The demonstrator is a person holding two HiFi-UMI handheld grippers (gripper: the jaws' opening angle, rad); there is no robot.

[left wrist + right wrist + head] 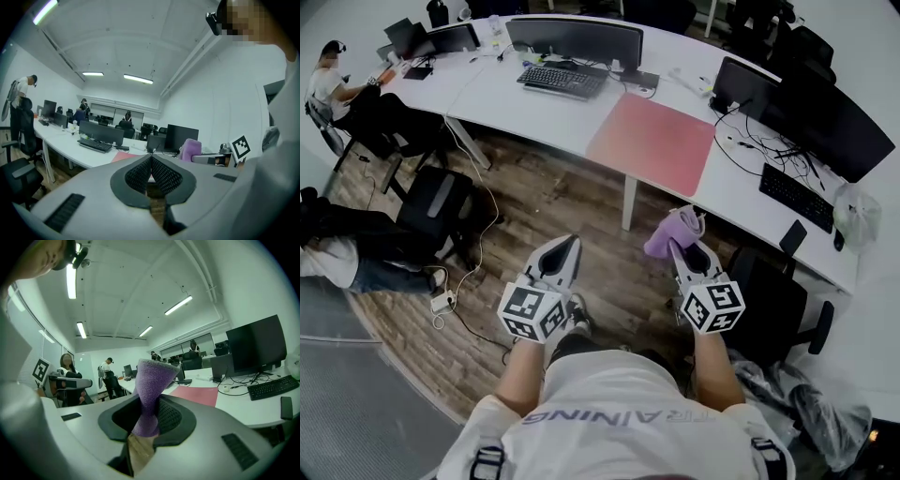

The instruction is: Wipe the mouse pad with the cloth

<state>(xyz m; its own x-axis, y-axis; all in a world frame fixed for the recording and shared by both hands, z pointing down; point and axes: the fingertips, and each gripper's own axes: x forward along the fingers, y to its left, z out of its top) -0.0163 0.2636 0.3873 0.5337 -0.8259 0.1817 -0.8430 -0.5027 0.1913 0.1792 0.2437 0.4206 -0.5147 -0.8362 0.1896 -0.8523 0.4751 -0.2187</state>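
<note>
A pink-red mouse pad (654, 142) lies flat on the white desk (562, 111), ahead of both grippers; it also shows as a red sheet (197, 395) in the right gripper view. My right gripper (680, 236) is shut on a purple cloth (671, 232), which sticks up from the jaws (149, 394). It hovers over the wooden floor, short of the desk edge. My left gripper (568, 246) is shut with nothing in it, its ribbed pads (140, 176) pressed together, level with the right one and to its left.
On the desk stand monitors (575, 37), a keyboard (562, 81) left of the pad, another keyboard (797, 195) and cables (759, 141) to the right. Black office chairs (436, 202) stand on the floor. A seated person (342, 89) is at far left.
</note>
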